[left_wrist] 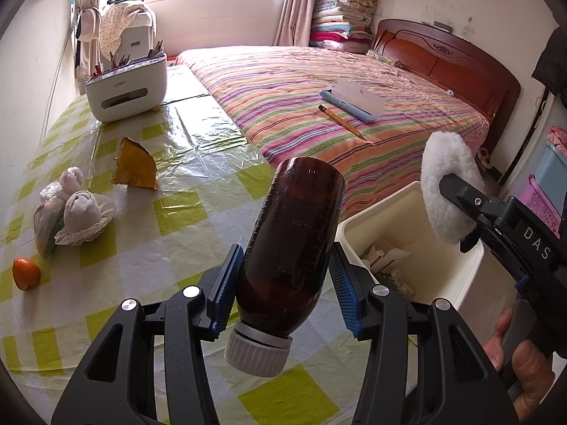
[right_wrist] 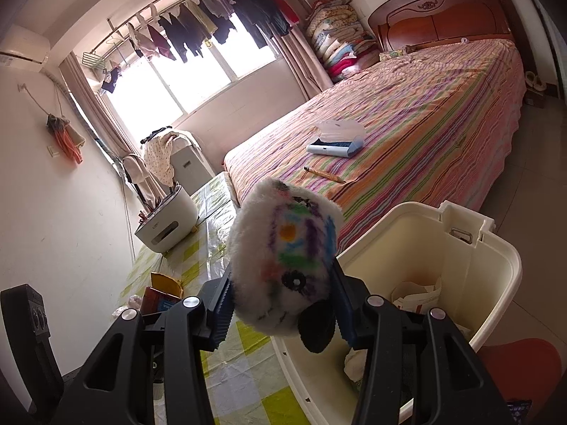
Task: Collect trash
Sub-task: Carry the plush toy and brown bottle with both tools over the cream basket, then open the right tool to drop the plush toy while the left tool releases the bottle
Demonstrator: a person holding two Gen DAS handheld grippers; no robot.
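Checked yellow-green tablecloth [left_wrist: 149, 219] fills the lower left of my left view. My left gripper [left_wrist: 283, 283] pinches a brown bottle [left_wrist: 294, 233], cap toward the camera, at centre. My right gripper [right_wrist: 283, 301] clamps a fluffy stained pad [right_wrist: 283, 258] above the cream bin [right_wrist: 496, 283] at lower right.

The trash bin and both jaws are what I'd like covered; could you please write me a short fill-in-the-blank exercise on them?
1. The left gripper has its jaws shut on a brown ____ with its white cap toward the camera.
2. The right gripper holds a fluffy white ____ marked with coloured scribbles.
3. The cream trash bin stands between the checkered table and the striped ____.

Missing words: bottle; pad; bed
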